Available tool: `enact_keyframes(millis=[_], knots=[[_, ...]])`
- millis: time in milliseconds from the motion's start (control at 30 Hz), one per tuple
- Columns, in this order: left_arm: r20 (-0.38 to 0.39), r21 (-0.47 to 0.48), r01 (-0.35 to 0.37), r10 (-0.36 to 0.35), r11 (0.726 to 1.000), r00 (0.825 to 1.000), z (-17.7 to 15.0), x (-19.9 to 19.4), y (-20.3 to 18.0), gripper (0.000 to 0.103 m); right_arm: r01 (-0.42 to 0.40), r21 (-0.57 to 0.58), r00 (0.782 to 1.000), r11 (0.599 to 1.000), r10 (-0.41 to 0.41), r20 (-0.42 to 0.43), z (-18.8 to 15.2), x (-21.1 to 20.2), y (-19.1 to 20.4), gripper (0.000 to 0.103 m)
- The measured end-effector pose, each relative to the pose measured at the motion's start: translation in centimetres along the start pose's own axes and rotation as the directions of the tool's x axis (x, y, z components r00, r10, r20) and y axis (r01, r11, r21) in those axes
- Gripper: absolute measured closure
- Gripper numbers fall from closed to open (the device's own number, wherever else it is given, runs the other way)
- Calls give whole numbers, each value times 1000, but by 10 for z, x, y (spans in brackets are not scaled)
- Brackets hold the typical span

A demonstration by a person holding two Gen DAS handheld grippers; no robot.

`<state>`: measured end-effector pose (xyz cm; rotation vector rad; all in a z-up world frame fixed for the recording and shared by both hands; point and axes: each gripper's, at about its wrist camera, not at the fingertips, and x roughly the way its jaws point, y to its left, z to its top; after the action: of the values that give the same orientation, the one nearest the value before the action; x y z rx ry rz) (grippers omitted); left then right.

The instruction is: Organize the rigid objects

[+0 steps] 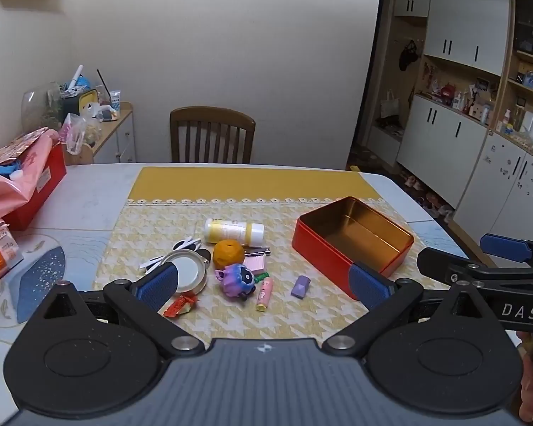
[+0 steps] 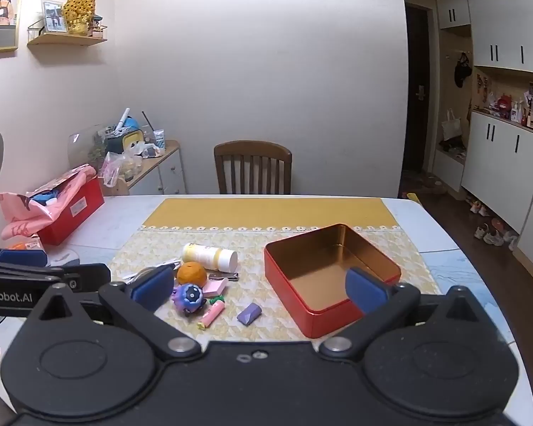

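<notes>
Left wrist view: L gripper [image 1: 263, 284] jaws spread wide, nothing between them.
Pile, left to centre: jar lid [image 1: 188, 271], white bottle [image 1: 234, 231], orange ball [image 1: 228, 254], purple toy [image 1: 237, 280], pink tube [image 1: 264, 294], purple block [image 1: 300, 286] — all loose on the mat.
Red tin [image 1: 351, 245]: right of pile, inside bare.
R gripper [image 2: 259, 289]: wide open too, empty.
Progress: nothing packed yet — prob. whole pile left.

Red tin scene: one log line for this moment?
left gripper: open | right gripper: open | red tin: empty | small items: loose on mat
</notes>
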<state>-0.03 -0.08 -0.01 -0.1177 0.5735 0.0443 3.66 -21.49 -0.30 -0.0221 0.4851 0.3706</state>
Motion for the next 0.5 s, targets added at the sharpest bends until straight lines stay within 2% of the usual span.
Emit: enact_keyframes(millis=[133, 233, 300, 333, 367, 500], knots=[[-12, 41, -16, 16, 999, 1000, -1, 1, -13, 0, 11, 2, 1000, 1000, -11, 1, -2, -2, 1, 0], [-16, 31, -1, 1, 1000, 1000, 3, 1, -5, 0, 1, 12, 1000, 1000, -1, 6, -2, -6, 1, 0], [-19, 25, 4, -3, 1000, 1000, 4, 1, -3, 0, 10, 19, 1000, 1000, -10, -7, -3, -7, 1, 0], [-20, 27, 0, 1, 1000, 1000, 4, 1, -3, 0, 62, 59, 998, 996, -62, -13, -6, -13, -1, 0], [-18, 27, -6, 6, 1000, 1000, 1, 4, 1, 0, 71, 64, 997, 995, -70, -24, -6, -11, 0, 0], [-19, 27, -24, 25, 999, 1000, 1, 3, 2, 0, 64, 82, 996, 995, -59, -63, -6, -4, -2, 0]])
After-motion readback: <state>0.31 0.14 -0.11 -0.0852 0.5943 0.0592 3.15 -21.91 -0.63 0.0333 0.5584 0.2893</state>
